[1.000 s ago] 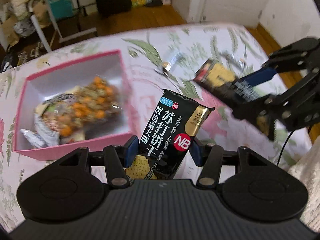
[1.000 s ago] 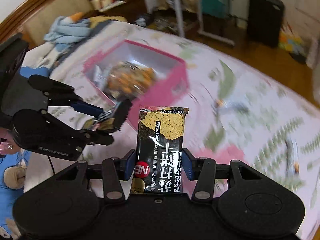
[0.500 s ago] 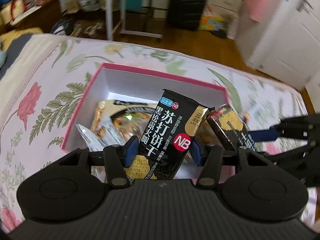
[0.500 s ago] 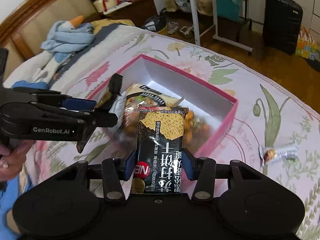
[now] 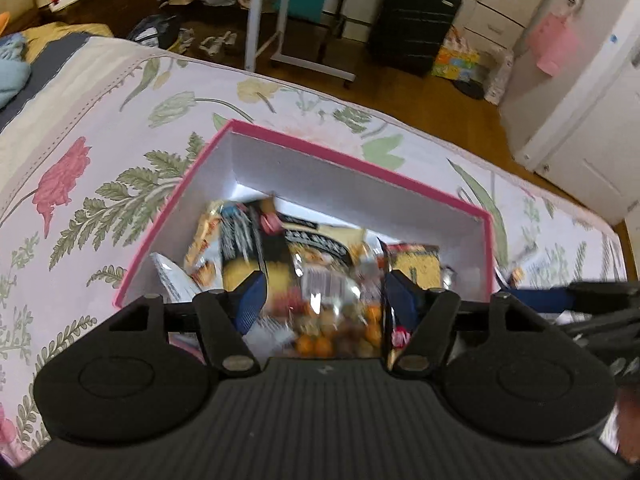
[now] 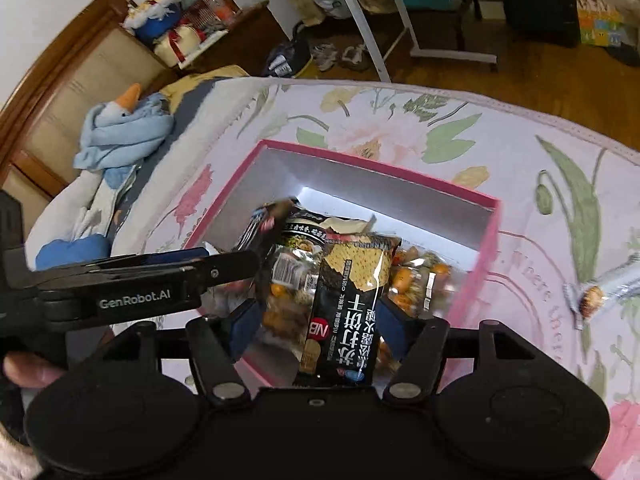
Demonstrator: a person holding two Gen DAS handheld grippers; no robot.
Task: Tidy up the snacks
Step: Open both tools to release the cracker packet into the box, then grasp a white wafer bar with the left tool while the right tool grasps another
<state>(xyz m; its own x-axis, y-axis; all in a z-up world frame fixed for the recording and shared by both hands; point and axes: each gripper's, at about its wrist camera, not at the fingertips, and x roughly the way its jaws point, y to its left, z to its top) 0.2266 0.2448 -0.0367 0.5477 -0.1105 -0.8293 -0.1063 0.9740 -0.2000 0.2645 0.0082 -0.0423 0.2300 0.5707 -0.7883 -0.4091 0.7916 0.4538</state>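
Note:
A pink box (image 5: 356, 168) with white inner walls sits on the flowered bedspread and holds several snack packs. My left gripper (image 5: 324, 300) is open over the box's near edge; a black cracker pack (image 5: 244, 236) lies blurred in the box ahead of it. My right gripper (image 6: 316, 320) is open too, and a second black cracker pack (image 6: 348, 308) stands loose between its fingers over the box (image 6: 486, 240). The left gripper shows in the right wrist view (image 6: 224, 268), reaching in from the left.
A small wrapped snack bar (image 6: 600, 288) lies on the bedspread right of the box. A blue stuffed goose (image 6: 120, 128) lies at the bed's head. The bed edge, wooden floor, black suitcase (image 5: 412, 24) and white rack lie beyond.
Both grippers moved over the pink box and opened. The left one's cracker pack dropped into the box; the right one's pack has come loose and tilted between the fingers.

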